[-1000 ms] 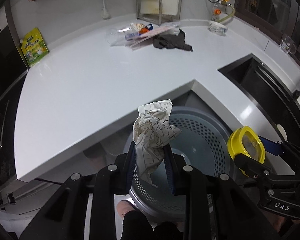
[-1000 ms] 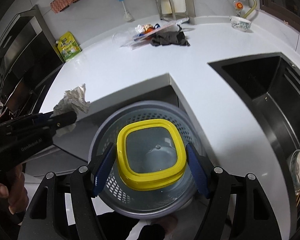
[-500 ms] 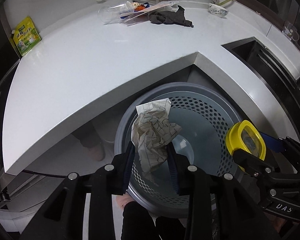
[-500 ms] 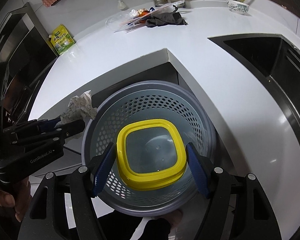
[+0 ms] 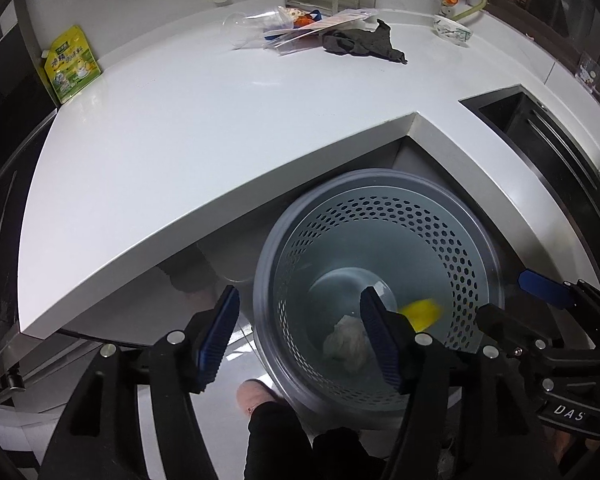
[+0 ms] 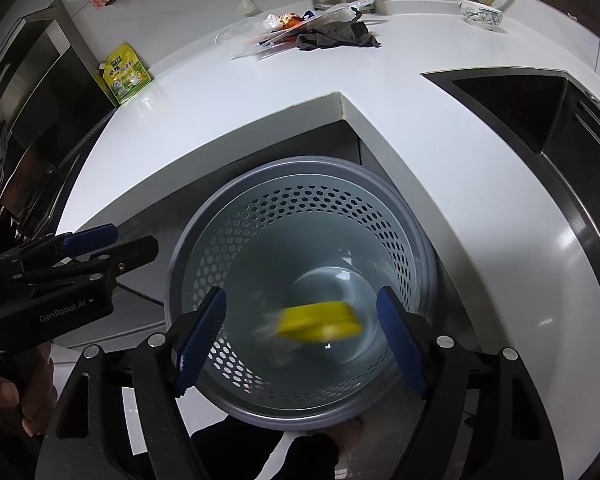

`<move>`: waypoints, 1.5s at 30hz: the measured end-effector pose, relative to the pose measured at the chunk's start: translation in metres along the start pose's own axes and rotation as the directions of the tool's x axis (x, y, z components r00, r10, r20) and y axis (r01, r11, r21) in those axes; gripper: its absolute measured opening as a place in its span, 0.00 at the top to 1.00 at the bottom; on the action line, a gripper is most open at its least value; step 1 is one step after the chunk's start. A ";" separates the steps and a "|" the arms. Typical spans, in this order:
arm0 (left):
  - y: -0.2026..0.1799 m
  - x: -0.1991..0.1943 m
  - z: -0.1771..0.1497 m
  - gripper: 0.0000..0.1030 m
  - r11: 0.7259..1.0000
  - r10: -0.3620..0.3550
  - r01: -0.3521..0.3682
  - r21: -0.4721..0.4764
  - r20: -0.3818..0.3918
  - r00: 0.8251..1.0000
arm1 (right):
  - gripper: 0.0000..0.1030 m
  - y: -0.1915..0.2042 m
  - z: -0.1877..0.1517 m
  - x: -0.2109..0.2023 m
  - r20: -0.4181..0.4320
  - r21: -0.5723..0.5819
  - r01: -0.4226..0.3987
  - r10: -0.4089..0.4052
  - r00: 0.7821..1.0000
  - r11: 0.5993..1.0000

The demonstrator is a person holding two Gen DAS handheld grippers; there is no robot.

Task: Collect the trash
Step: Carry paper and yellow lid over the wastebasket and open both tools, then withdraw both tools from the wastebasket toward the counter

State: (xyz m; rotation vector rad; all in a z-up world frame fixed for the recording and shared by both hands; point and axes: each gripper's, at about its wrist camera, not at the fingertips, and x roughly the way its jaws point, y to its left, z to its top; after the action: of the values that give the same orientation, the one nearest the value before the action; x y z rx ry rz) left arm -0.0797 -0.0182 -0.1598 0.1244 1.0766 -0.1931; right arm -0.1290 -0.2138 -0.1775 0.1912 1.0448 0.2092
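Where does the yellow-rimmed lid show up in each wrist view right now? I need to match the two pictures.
Left wrist: yellow-rimmed lid, a blurred patch low in the grey perforated bin, right of the crumpled paper.
Right wrist: the lid, blurred, inside the bin, between the open right gripper's blue pads.
Shared landmark: the dark cloth on the counter's far side.

Your yellow lid (image 6: pixel 319 321) is looking smeary inside the bin (image 6: pixel 236 216), and your hand-held gripper's finger (image 5: pixel 380 336) is hiding part of it.
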 end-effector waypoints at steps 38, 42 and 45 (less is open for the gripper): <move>0.002 -0.104 0.039 0.17 0.986 0.095 -0.064 -0.153 0.202 0.975 | 0.28 -0.003 0.052 -0.088 0.152 -0.102 -0.046 0.061 0.987 0.994; 0.010 -0.109 0.048 0.12 0.984 0.109 -0.073 -0.165 0.222 0.969 | 0.28 -0.002 0.068 -0.088 0.173 -0.093 -0.050 0.066 0.983 0.994; 0.020 -0.109 0.059 0.11 0.983 0.111 -0.073 -0.166 0.234 0.966 | 0.28 0.000 0.081 -0.085 0.186 -0.081 -0.045 0.059 0.981 0.996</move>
State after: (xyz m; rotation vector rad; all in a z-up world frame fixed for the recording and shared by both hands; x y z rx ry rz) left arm -0.0752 -0.0001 -0.0355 0.0090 0.8356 -0.0372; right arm -0.0994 -0.2408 -0.0673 0.1658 0.8430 0.2730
